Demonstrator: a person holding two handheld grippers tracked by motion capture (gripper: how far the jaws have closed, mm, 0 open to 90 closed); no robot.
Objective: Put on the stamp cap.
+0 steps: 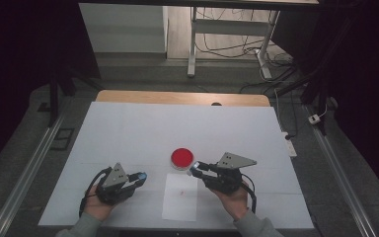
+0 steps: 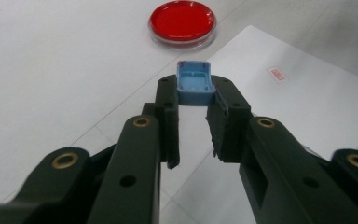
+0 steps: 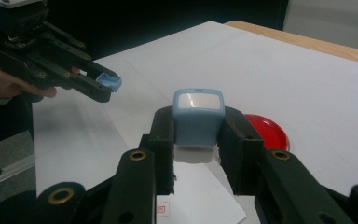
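High view, surface: a white-covered table (image 1: pixel 128 128) with a wooden edge at its far side; grey floor, metal rails and trailing cables around it.
Landmark: one round red dish (image 1: pixel 182 158) (shallow, clear-rimmed), its contents not clear beyond the red.
Paper: one white sheet (image 1: pixel 180 197) just nearer the person than the dish, with a small red mark.
Left gripper (image 1: pixel 140 177): left of the dish, jaws clamped on a small blue cap (image 2: pixel 195 83), hollow side up.
Right gripper (image 1: pixel 195 169): just right of the dish, jaws clamped on a blue stamp body (image 3: pixel 198 116).
Count: two grippers, two blue pieces, one dish, one sheet.
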